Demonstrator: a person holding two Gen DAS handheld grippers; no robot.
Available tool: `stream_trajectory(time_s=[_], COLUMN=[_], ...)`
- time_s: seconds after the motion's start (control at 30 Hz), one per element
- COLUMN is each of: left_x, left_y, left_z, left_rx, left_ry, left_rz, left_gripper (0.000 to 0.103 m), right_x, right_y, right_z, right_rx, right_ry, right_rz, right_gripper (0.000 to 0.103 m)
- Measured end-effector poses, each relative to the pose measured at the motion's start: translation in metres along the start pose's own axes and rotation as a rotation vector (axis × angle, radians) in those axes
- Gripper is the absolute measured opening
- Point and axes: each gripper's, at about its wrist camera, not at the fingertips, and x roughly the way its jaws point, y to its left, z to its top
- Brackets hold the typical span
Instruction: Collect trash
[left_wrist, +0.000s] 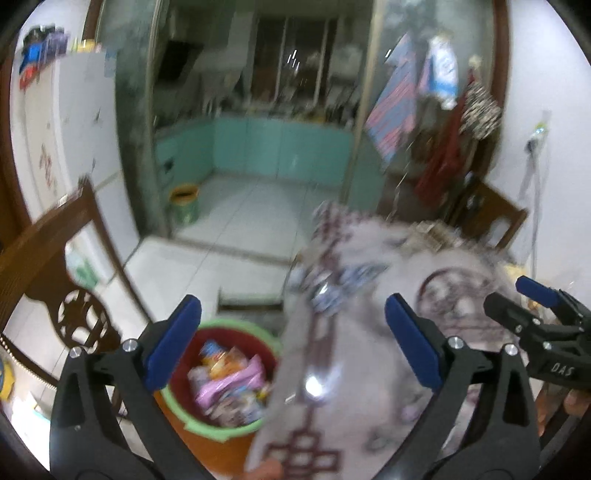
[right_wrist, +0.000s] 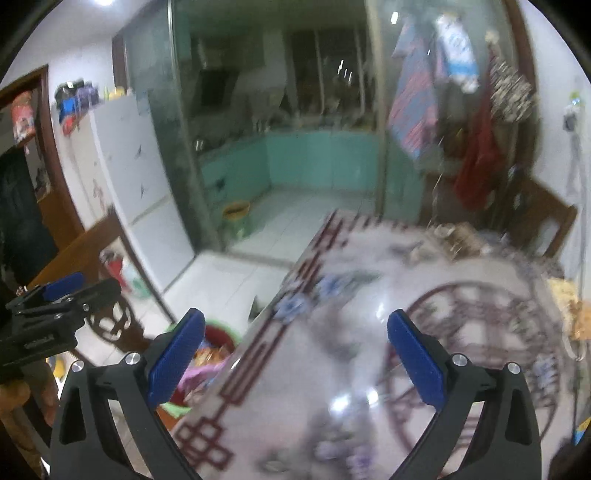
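A red bin with a green rim (left_wrist: 221, 435) stands on the floor below the table's left edge, filled with several colourful wrappers (left_wrist: 229, 384). It also shows in the right wrist view (right_wrist: 218, 336), partly hidden. My left gripper (left_wrist: 293, 343) is open and empty, above the bin and the table edge. My right gripper (right_wrist: 295, 350) is open and empty over the patterned table (right_wrist: 369, 350). A blue and white wrapper (left_wrist: 325, 291) lies on the table near its left edge; it shows in the right wrist view too (right_wrist: 295, 304). Both views are blurred.
A carved wooden chair (left_wrist: 74, 295) stands left of the bin. Small items lie at the table's far side (right_wrist: 450, 236) and right edge (right_wrist: 565, 295). A white fridge (right_wrist: 125, 166) and a second bin (left_wrist: 183, 205) stand beyond.
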Motion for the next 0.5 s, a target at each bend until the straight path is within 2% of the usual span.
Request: stream_trajectory(time_s=[0.13,0.17,0.23,0.27,0.3,0.33,0.4,0.5], left_x=[-0.031,-0.039,-0.047,-0.047,-0.049,-0.050,-0.054,-0.060], left_y=[-0.062,-0.081,-0.106,-0.117,-0.130,-0.137,-0.154,-0.169], left_z=[0.007,0.008,0.013,0.016,0.018,0.018,0.019,0.020], left_rx=[0.042,0.060,0.072,0.064,0.043,0.031,0.011,-0.018], left_ry=[-0.161,-0.206,-0.237,-0.230,-0.218,-0.222,-0.230,-0.207], left_rz=[0.012,0.030,0.044,0.040,0.057,0.070,0.086,0.066], left_gripper=[0.098,0.098,0.098,0.098,0.098,0.098,0.098,0.098], right_x=[-0.064,-0.084,-0.104,-0.114,-0.116,-0.117,-0.116,-0.121], right_y=[-0.035,-0.046,-0.060,-0.071,-0.080,-0.093,-0.112,-0.136], right_z=[-0.002,-0.006,-0.014,-0.018,-0.018,-0.017,-0.017,-0.022], right_rx=[-0.031,-0.034,-0.027,0.005,0.022,0.041,0.081,0.128], right_ry=[-0.230,-0.322,-0.426,-0.446,-0.421,-0.358,-0.294,-0.267], right_rz=[-0.056,-0.090,-0.152,-0.210,-0.229,-0.211,-0.182,-0.188], right_gripper=[0.096,0.096,0.096,0.096,0.096,0.096,0.096,0.096])
